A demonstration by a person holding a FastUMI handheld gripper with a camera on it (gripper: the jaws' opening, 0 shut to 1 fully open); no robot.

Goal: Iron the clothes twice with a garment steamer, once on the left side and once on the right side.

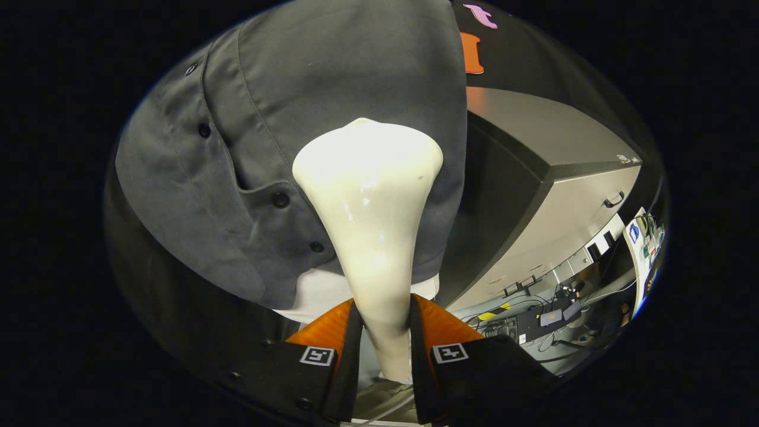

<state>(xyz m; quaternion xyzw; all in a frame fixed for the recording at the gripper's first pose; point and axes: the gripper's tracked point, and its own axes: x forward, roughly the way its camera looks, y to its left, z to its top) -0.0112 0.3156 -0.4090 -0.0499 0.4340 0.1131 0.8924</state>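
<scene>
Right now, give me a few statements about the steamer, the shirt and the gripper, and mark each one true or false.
1. The gripper is shut on the steamer. True.
2. The steamer's wide head lies against the grey shirt. True, as far as this view shows.
3. The shirt is bright red. False: it is dark grey with dark buttons.
4. The steamer lies on the floor beside the cabinet. False: it is held between the gripper's fingers.
5. A white garment shows below the shirt's hem. True.
</scene>
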